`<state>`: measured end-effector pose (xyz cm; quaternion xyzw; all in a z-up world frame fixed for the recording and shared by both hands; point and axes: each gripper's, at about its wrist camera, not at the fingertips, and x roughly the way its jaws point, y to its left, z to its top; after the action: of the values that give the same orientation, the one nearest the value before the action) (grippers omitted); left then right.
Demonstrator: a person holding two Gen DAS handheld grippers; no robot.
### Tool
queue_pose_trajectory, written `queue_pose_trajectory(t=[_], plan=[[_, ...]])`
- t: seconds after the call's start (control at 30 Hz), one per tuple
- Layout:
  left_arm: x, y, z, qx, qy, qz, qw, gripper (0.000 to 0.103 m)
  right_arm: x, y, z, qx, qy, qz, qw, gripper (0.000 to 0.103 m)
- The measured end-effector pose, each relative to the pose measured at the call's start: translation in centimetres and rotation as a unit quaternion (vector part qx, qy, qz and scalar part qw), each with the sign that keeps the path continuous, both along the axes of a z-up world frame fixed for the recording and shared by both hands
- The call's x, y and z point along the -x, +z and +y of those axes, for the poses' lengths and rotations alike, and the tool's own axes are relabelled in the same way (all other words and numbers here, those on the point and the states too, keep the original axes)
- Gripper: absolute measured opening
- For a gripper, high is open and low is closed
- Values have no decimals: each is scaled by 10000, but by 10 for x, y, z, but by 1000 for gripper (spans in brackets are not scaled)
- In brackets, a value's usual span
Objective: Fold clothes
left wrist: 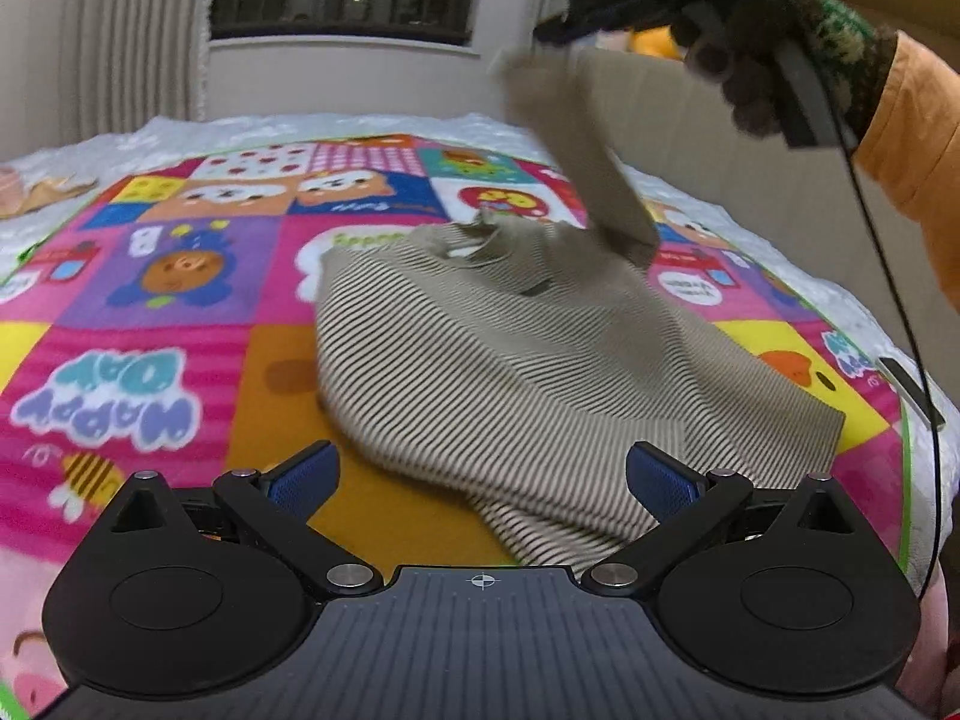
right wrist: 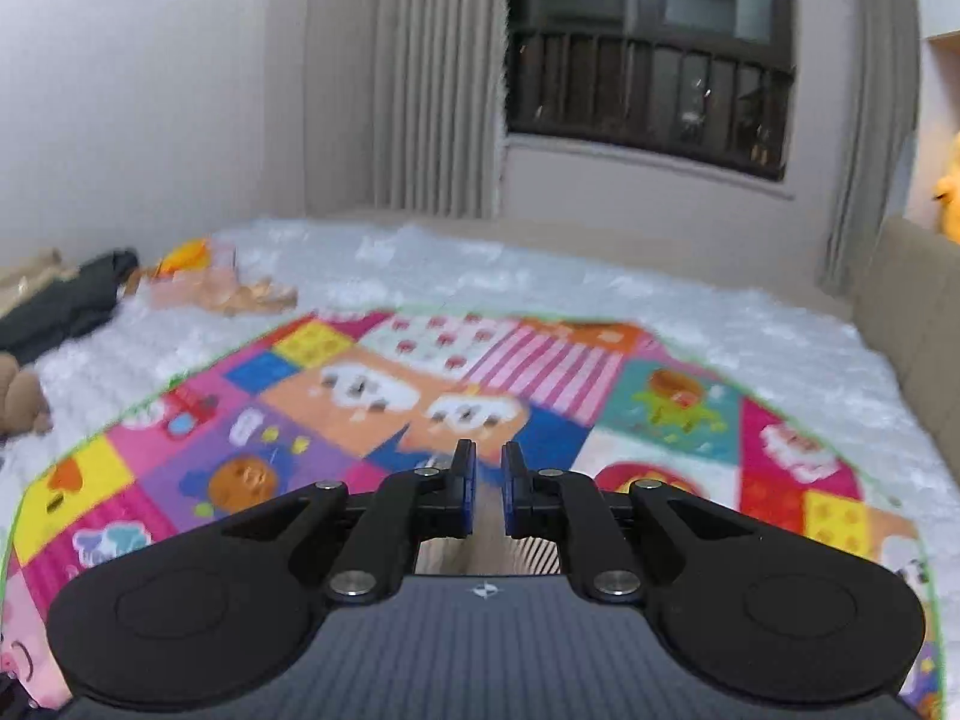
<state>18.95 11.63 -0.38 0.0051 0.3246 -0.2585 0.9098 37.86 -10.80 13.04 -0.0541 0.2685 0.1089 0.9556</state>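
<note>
A beige shirt with thin dark stripes (left wrist: 510,360) lies bunched on the colourful play mat (left wrist: 180,312). My left gripper (left wrist: 483,480) stands open low over the shirt's near edge, its blue pads (left wrist: 306,480) wide apart and touching nothing. High at the upper right, a gloved hand (left wrist: 780,60) holds my right gripper (left wrist: 546,33), which has a strip of the shirt (left wrist: 582,168) pulled up taut from the pile. In the right wrist view the right gripper (right wrist: 487,468) is shut on that beige fabric (right wrist: 486,546), over the mat (right wrist: 420,396).
The mat lies on a white fluffy bedspread (right wrist: 540,276). A padded beige headboard (right wrist: 912,312) runs along the right. Dark clothing (right wrist: 66,306), a peach cloth (right wrist: 228,294) and a brown plush toy (right wrist: 21,399) lie at the far left. A curtain and window stand behind.
</note>
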Motion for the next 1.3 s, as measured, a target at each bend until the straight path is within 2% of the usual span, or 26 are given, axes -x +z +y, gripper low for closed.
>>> queue_pose_trajectory(t=[0.17, 0.27, 0.33, 0.43, 0.5, 0.53, 0.63, 0.7, 0.77, 0.83, 0.87, 0.9, 0.97, 1.0, 1.07, 1.13, 1.17, 1.23, 1.3], plan=[[-1, -2, 13, -2, 185, 85, 9998, 103, -3, -29, 18, -87, 32, 241, 9997, 9], [-1, -3, 19, -16, 280, 138, 9995, 103, 5, -32, 16, -223, 65, 240, 9994, 19], [-2, -4, 20, -28, 331, 173, 9993, 103, 25, -29, 3, -465, 73, 350, 9983, 23], [-6, -5, 19, -76, 461, 239, 9986, 103, 65, -35, -20, -1014, 82, 808, 9915, 26], [-8, -6, 17, -102, 541, 287, 9981, 103, 93, -52, -39, -1553, 15, 1445, 9772, 26], [-9, -6, 15, -113, 562, 306, 9979, 103, 106, -66, -48, -1867, -81, 1842, 9650, 26], [-10, -5, 9, -180, 561, 346, 9977, 103, 141, -107, -72, -2761, -363, 2972, 9133, 27], [-8, -4, 4, -221, 535, 362, 9977, 103, 152, -130, -79, -3196, -515, 3410, 8826, 27], [-5, -2, 2, -234, 516, 348, 9978, 103, 156, -145, -77, -3410, -550, 3620, 8658, 27], [-1, 1, 1, -234, 507, 328, 9979, 103, 156, -154, -69, -3285, -514, 3670, 8688, 33], [1, 2, 1, -226, 514, 317, 9979, 103, 155, -158, -61, -3112, -476, 3699, 8741, 37], [3, 4, 2, -221, 526, 310, 9979, 103, 153, -161, -53, -2937, -439, 3727, 8791, 38], [5, 6, 4, -221, 564, 306, 9977, 103, 150, -164, -38, -2620, -329, 3644, 8930, 37], [5, 6, 5, -226, 590, 313, 9975, 103, 147, -159, -32, -2508, -252, 3494, 9024, 27], [2, 5, 7, -250, 640, 355, 9970, 103, 140, -135, -21, -2132, 73, 2851, 9345, 9], [-2, 3, 6, -256, 658, 415, 9966, 103, 135, -98, -9, -1423, 422, 1911, 9703, 6], [-5, 2, 5, -242, 652, 441, 9966, 103, 132, -80, -4, -1062, 583, 1434, 9822, 4], [-9, 1, 3, -206, 635, 486, 9966, 103, 125, -42, 3, -306, 750, 460, 9957, 4], [-15, -1, -2, -143, 588, 516, 9968, 103, 115, -10, 2, 298, 747, -371, 9961, 4]])
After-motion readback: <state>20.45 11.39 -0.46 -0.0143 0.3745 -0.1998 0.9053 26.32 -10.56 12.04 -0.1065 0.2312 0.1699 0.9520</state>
